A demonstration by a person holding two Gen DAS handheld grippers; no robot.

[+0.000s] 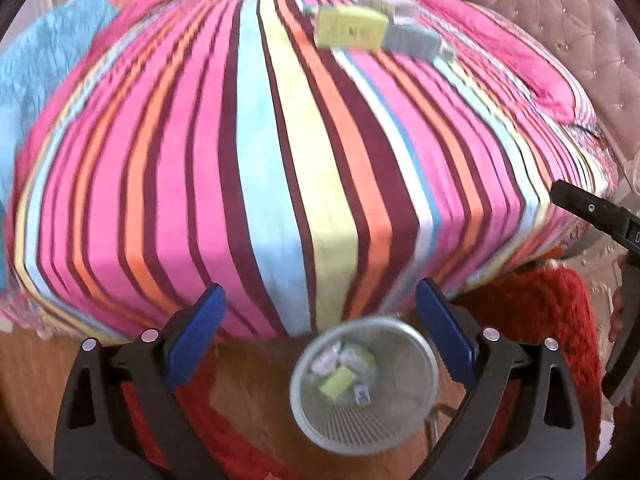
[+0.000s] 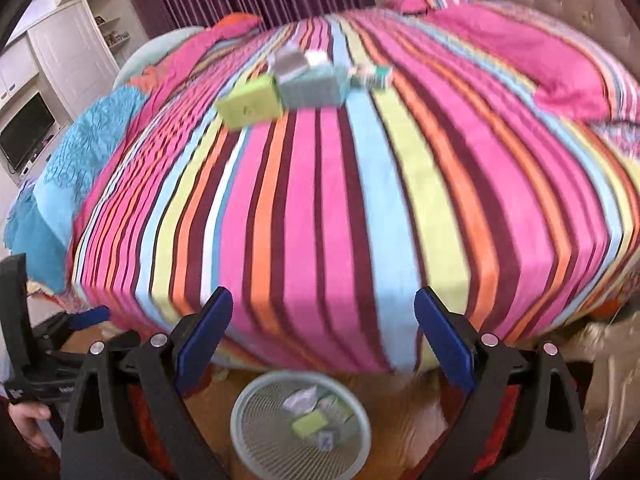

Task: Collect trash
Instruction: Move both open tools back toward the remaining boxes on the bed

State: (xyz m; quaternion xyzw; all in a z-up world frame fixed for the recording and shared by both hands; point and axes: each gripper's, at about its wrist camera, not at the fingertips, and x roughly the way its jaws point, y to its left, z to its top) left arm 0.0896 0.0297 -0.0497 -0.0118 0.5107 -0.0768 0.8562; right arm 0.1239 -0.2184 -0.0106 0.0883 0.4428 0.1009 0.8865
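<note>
A round mesh bin (image 1: 362, 384) stands on the wood floor at the foot of the bed; it holds several small boxes and wrappers, among them a yellow-green one (image 1: 337, 384). The same bin (image 2: 300, 420) shows low in the right wrist view. Far up the striped bedspread lie a yellow-green box (image 1: 350, 27) and grey-blue boxes (image 1: 412, 38), seen also as the yellow-green box (image 2: 248, 104) and a grey-blue box (image 2: 312, 88). My left gripper (image 1: 320, 306) is open above the bin's near rim, with nothing between its fingers. My right gripper (image 2: 324, 312) is open and empty too.
The striped bedspread (image 1: 280, 160) fills most of both views. A red shag rug (image 1: 540, 304) lies beside the bin. A tufted headboard (image 1: 560, 20) is at the right, pink pillows (image 2: 520, 48) near it. A blue blanket (image 2: 80, 168), white cabinets and a television (image 2: 24, 132) are at the left.
</note>
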